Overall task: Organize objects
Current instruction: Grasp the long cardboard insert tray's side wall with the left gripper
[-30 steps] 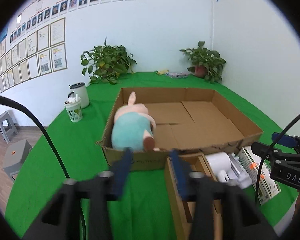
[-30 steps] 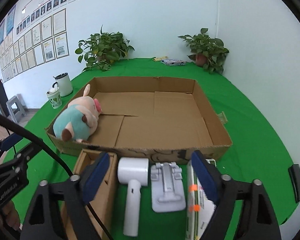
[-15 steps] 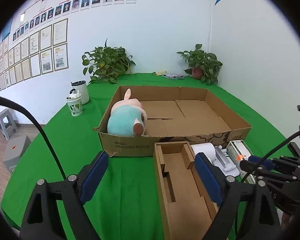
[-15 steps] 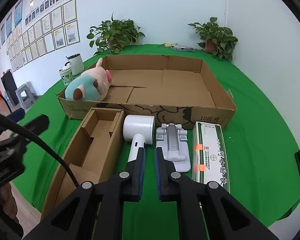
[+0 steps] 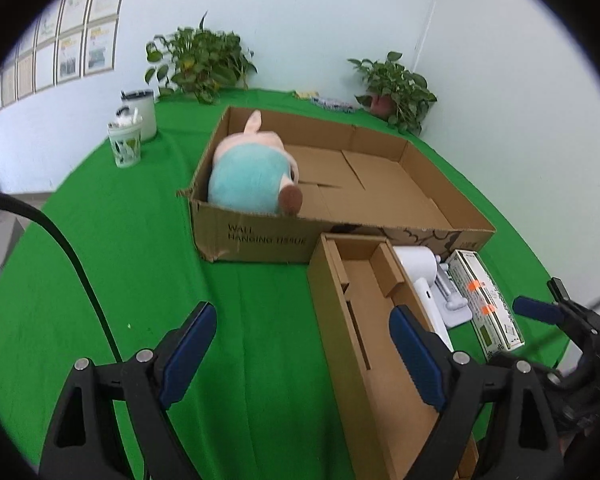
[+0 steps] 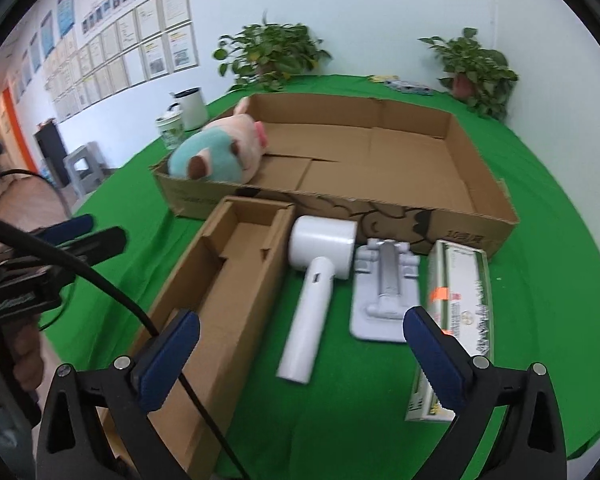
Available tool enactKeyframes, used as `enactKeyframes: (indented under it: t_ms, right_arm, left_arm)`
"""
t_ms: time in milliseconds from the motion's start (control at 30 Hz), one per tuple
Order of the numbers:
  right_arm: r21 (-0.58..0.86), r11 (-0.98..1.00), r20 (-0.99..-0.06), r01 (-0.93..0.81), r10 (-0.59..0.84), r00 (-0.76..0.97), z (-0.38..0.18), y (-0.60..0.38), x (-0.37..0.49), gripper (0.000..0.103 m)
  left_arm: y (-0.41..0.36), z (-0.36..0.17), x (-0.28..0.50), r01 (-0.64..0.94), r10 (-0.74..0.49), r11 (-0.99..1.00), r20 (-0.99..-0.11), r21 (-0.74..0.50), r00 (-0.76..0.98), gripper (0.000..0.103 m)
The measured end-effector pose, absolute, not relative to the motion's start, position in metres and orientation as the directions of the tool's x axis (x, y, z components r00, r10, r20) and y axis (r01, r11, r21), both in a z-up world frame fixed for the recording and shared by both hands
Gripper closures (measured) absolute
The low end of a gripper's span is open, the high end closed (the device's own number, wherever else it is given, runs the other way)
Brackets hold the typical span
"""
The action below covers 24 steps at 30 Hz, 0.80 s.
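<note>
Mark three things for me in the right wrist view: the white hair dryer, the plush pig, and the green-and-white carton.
white hair dryer (image 6: 323,245), right wrist view, on its round head.
plush pig (image 6: 220,152), right wrist view, on its teal body.
green-and-white carton (image 6: 458,304), right wrist view, on its top face.

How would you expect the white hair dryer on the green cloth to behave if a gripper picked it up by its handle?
The hair dryer looks rigid, smooth plastic, so it may slip. Its bulky barrel probably makes it head-heavy, tipping downward.
</note>
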State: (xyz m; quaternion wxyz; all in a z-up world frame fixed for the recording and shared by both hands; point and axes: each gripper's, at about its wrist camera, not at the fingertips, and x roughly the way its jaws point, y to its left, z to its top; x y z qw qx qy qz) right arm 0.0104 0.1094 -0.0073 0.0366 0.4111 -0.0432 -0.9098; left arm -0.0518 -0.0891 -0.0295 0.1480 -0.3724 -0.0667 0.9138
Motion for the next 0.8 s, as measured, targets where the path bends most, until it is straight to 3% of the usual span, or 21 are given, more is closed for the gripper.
enactKeyframes:
  t_ms: [100,233,567,633,700,767,800]
  right_arm:
    - [0.239,-0.959,-0.735,0.154,-0.282,-0.617,0.002,0.099,0.02,0.001]
    - [0.458,-0.842,-0.657,0.287,-0.537,-0.529,0.011,0.083,0.023,0.001]
    - [0.31,-0.947,-0.802,0.083,-0.307,-0.512,-0.038,0.092,-0.014,0.005]
    - [0.279,-0.958,-0.819,0.065,-0.273,-0.505,-0.042,0.097,-0.017,0.008]
    - [0.229,-0.972,-0.84,0.044,-0.22,-0.496,-0.049,0.099,-0.019,0.012]
    - [0.186,-0.982,-0.849,0.022,-0.172,-0.499,-0.054,0.101,-0.023,0.025]
    - [0.162,-0.987,-0.851,0.002,-0.141,-0.505,-0.055,0.1,-0.025,0.028]
  left_arm:
    - [-0.089,-0.034,-0.059,-0.243,0.347,-0.938,-0.678,-0.247,-0.648,0.015]
    - [-0.082,-0.041,-0.067,-0.284,0.402,-0.915,-0.683,-0.286,-0.61,0.016]
    - [-0.06,-0.063,-0.074,-0.315,0.448,-0.893,-0.704,-0.322,-0.551,0.028]
    - [-0.054,-0.065,-0.073,-0.311,0.439,-0.897,-0.718,-0.315,-0.54,0.036]
    - [-0.05,-0.068,-0.074,-0.303,0.423,-0.904,-0.738,-0.302,-0.526,0.054]
    - [-0.046,-0.07,-0.072,-0.308,0.401,-0.912,-0.748,-0.272,-0.528,0.068]
    - [-0.045,-0.069,-0.07,-0.313,0.404,-0.911,-0.743,-0.27,-0.534,0.07]
